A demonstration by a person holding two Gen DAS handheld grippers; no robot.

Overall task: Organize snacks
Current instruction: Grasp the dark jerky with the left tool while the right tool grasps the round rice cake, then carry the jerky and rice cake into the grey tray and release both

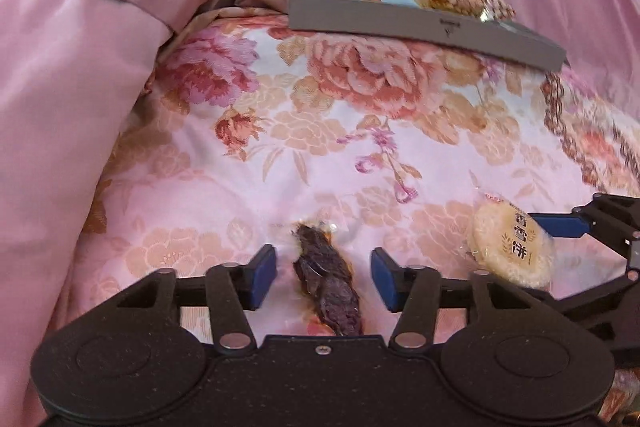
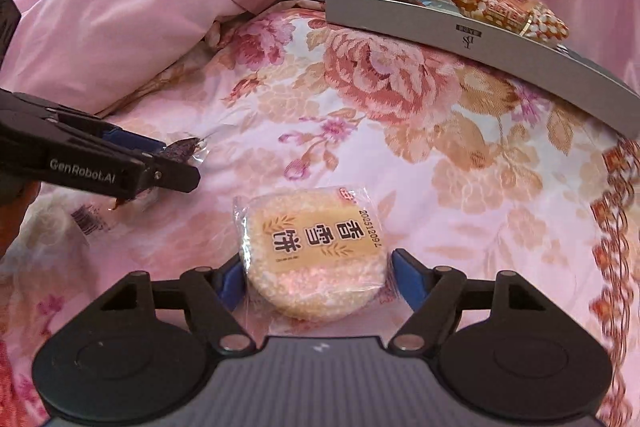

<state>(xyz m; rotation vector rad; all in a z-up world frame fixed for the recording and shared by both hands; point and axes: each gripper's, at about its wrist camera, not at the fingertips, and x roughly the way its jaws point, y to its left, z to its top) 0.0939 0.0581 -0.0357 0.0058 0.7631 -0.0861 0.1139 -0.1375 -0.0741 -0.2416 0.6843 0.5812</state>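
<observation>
A dark dried-fruit snack in clear wrap [image 1: 326, 279] lies on the floral bedspread between the open fingers of my left gripper [image 1: 323, 277], with gaps on both sides. It also shows in the right wrist view [image 2: 182, 149]. A round rice cracker in a clear packet [image 2: 316, 253] lies between the open jaws of my right gripper [image 2: 316, 279]; the blue pads sit right beside its edges. The cracker also shows in the left wrist view [image 1: 510, 245], with the right gripper [image 1: 520, 251] around it. A grey box [image 2: 460, 27] at the back holds a patterned snack packet [image 2: 508, 9].
A pink quilt [image 1: 100, 67] is bunched up on the left and behind the grey box [image 1: 420, 23]. The floral bedspread [image 2: 400, 131] stretches between the grippers and the box. A wrapper with a barcode [image 2: 86, 221] lies under the left gripper [image 2: 176, 163].
</observation>
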